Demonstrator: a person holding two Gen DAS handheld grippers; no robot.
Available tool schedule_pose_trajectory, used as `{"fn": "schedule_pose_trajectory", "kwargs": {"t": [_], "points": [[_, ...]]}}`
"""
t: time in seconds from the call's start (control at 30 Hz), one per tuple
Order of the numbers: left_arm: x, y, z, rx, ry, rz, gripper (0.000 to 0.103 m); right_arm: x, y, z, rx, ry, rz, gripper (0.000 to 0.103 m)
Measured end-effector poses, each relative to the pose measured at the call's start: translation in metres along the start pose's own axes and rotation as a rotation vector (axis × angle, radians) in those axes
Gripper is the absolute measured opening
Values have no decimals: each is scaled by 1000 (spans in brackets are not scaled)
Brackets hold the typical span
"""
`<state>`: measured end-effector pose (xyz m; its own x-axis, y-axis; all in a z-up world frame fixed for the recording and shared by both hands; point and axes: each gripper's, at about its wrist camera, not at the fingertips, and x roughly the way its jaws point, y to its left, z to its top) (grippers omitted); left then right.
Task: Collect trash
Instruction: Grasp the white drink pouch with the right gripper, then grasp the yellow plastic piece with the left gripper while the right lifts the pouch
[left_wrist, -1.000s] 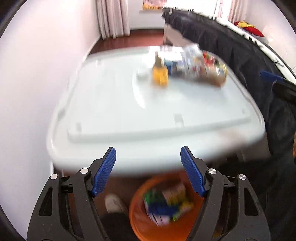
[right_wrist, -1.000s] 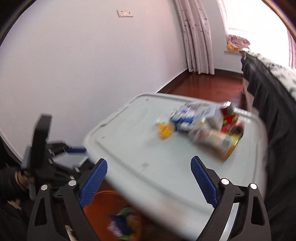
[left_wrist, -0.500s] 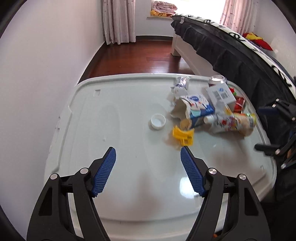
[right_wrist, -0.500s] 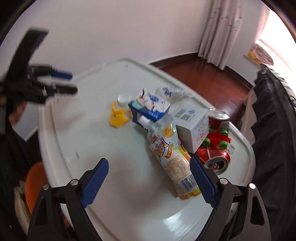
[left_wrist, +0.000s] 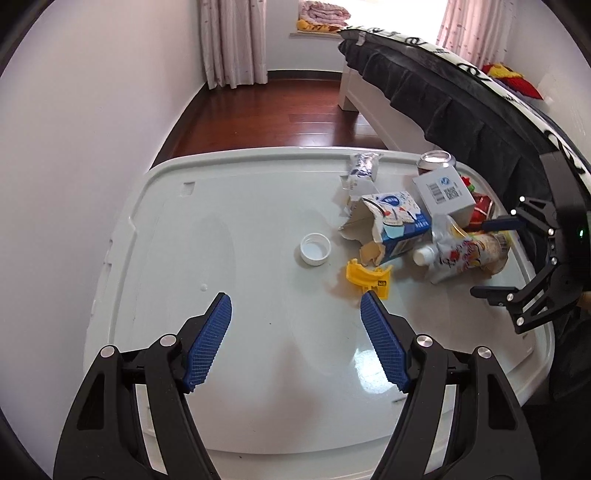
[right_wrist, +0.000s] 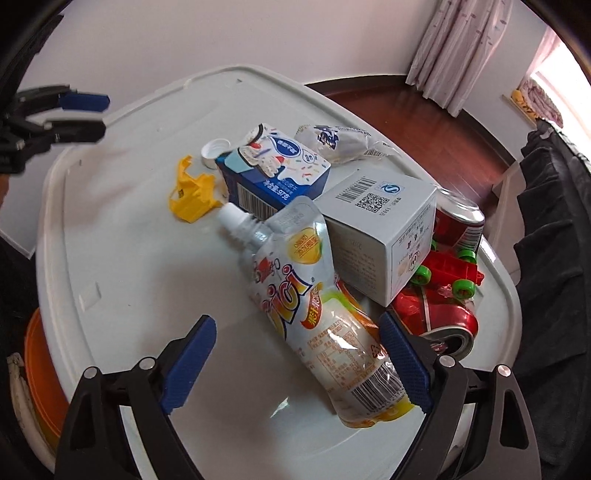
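Trash lies in a pile on a white plastic lid (left_wrist: 221, 229) that serves as the table. In the right wrist view a drink pouch (right_wrist: 325, 306) lies lengthwise between my open right gripper's fingers (right_wrist: 297, 326), its bottom end near the right pad. Behind it are a blue milk carton (right_wrist: 273, 177), a white box (right_wrist: 380, 229), a crumpled wrapper (right_wrist: 336, 142), a yellow plastic scrap (right_wrist: 192, 194), a white cap (right_wrist: 214, 149) and red cans (right_wrist: 443, 325). My left gripper (left_wrist: 295, 306) is open and empty over the lid, short of the cap (left_wrist: 315, 249) and yellow scrap (left_wrist: 367, 280).
An orange bin (right_wrist: 40, 373) stands on the floor at the lid's near-left edge in the right wrist view. A red toy car (right_wrist: 448, 273) lies among the cans. A bed with a dark cover (left_wrist: 461, 110) runs along the right. A white wall (left_wrist: 74, 147) is on the left.
Both grippers have risen from beside the bin and moved in over the lid. The right gripper has come close to the pouch, which now sits between its fingers. Both stay open.
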<state>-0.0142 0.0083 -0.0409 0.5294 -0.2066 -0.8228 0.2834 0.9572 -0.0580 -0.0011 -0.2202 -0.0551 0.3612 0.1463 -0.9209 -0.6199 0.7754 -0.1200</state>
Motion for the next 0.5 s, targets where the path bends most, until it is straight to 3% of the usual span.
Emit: {"fn": "schedule_pose_trajectory", "kwargs": {"t": [0.13, 0.17, 0.23, 0.5], "points": [[1, 6, 1, -25, 4, 6, 71, 2, 3, 3, -23, 13, -25, 88], [2, 7, 1, -27, 3, 9, 71, 3, 3, 3, -25, 17, -39, 83], [3, 7, 1, -26, 7, 14, 71, 7, 3, 3, -29, 37, -56, 59], [5, 4, -1, -1, 5, 32, 71, -1, 9, -4, 18, 26, -71, 46]]}}
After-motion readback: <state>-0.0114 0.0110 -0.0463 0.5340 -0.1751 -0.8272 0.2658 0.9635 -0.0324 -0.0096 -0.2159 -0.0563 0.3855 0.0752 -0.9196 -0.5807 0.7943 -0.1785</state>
